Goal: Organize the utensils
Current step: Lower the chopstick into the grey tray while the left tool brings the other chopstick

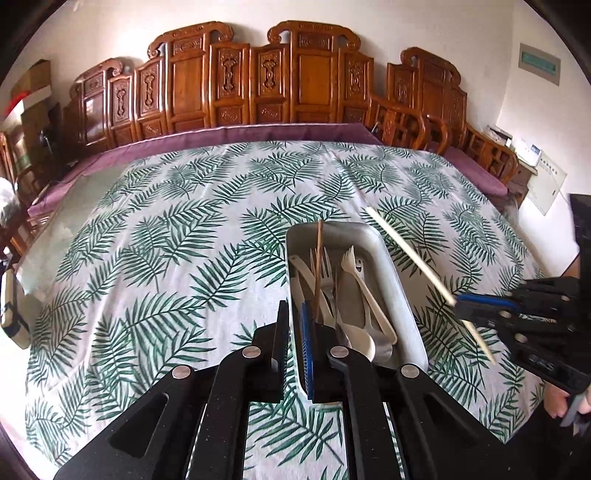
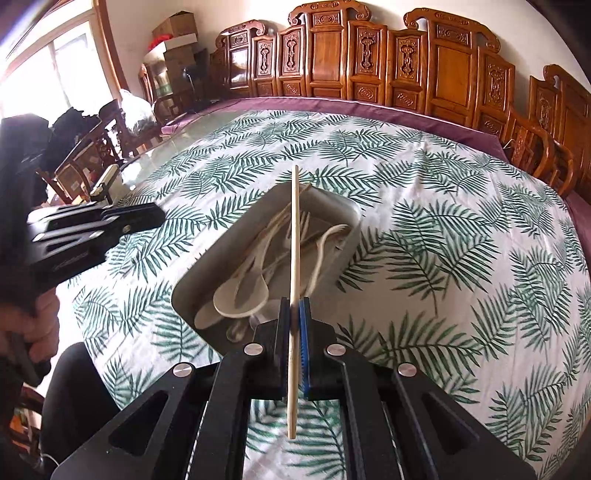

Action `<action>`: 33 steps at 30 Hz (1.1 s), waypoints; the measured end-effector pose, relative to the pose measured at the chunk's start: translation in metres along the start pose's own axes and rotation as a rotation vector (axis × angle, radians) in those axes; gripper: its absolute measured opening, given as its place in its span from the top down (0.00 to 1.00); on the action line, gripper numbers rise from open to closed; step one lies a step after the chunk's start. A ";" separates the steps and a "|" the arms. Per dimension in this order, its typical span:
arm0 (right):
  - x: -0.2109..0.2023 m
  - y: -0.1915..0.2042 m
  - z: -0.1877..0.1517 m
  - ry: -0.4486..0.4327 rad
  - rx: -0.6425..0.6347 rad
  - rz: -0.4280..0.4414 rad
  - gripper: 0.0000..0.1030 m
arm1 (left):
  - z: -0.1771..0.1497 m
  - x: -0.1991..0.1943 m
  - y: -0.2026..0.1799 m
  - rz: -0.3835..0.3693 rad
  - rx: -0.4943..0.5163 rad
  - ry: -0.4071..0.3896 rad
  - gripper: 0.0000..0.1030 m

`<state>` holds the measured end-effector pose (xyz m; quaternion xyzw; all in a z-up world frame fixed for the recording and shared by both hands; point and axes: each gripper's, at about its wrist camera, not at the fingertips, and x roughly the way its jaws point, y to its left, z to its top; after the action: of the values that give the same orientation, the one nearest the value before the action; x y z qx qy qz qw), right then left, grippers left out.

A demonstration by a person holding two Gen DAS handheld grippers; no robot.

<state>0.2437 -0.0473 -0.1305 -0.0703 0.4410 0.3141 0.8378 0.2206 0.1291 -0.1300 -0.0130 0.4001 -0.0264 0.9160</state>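
A grey tray (image 1: 388, 254) on the leaf-print cloth holds several pale plastic forks (image 1: 327, 275), spoons (image 1: 362, 347) and a brown chopstick (image 1: 317, 266) that leans on its far rim. My left gripper (image 1: 295, 310) hovers over the tray's near left corner. It is shut to a thin slit with nothing in it. My right gripper (image 2: 293, 310) is shut on a pale chopstick (image 2: 294, 229), held near its middle above the tray (image 2: 207, 266). From the left wrist view the right gripper (image 1: 458, 306) sits to the tray's right, with the pale chopstick (image 1: 406, 251) slanting up and to the left.
The table (image 2: 443, 221) is covered by a white cloth with green leaves over a purple one (image 1: 258, 133). Carved wooden chairs (image 1: 306, 74) line the far side. Boxes (image 2: 173, 33) are stacked at the back left. A person's hand (image 2: 40, 325) grips the left gripper (image 2: 160, 216).
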 end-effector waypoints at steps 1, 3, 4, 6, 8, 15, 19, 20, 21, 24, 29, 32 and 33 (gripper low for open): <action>0.004 0.002 0.003 0.003 0.003 0.004 0.94 | -0.001 -0.002 0.001 -0.001 -0.001 -0.004 0.94; 0.014 0.008 0.009 0.016 0.002 0.006 0.94 | -0.003 -0.007 0.005 -0.003 -0.005 -0.012 0.94; 0.019 0.010 0.012 0.024 0.000 0.003 0.94 | -0.004 -0.009 0.006 -0.007 -0.009 -0.013 0.94; 0.029 0.016 0.018 0.039 -0.006 0.000 0.94 | -0.005 -0.012 0.010 -0.012 -0.021 -0.022 0.94; 0.040 0.019 0.023 0.056 -0.004 -0.014 0.94 | -0.007 -0.014 0.013 -0.016 -0.030 -0.028 0.94; 0.070 0.021 0.032 0.123 0.009 -0.076 0.94 | -0.011 -0.015 0.021 -0.020 -0.049 -0.034 0.94; 0.079 0.016 0.036 0.156 0.037 -0.117 0.94 | -0.013 -0.015 0.021 -0.011 -0.035 -0.035 0.94; 0.080 0.015 0.036 0.161 0.041 -0.123 0.94 | -0.013 -0.015 0.021 -0.012 -0.036 -0.036 0.94; 0.080 0.016 0.035 0.167 0.042 -0.124 0.94 | -0.013 -0.015 0.021 -0.013 -0.036 -0.035 0.94; 0.077 0.016 0.032 0.163 0.046 -0.118 0.94 | -0.013 -0.015 0.020 -0.017 -0.037 -0.035 0.94; 0.074 0.017 0.030 0.162 0.054 -0.126 0.94 | -0.014 -0.016 0.017 -0.023 -0.031 -0.035 0.94; 0.072 0.019 0.029 0.162 0.059 -0.125 0.94 | -0.015 -0.015 0.015 -0.026 -0.026 -0.032 0.94; 0.070 0.020 0.030 0.157 0.067 -0.114 0.94 | -0.015 -0.014 0.014 -0.028 -0.024 -0.031 0.94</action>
<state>0.2817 0.0127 -0.1647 -0.0918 0.5108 0.2446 0.8190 0.2001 0.1441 -0.1305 -0.0297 0.3861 -0.0341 0.9214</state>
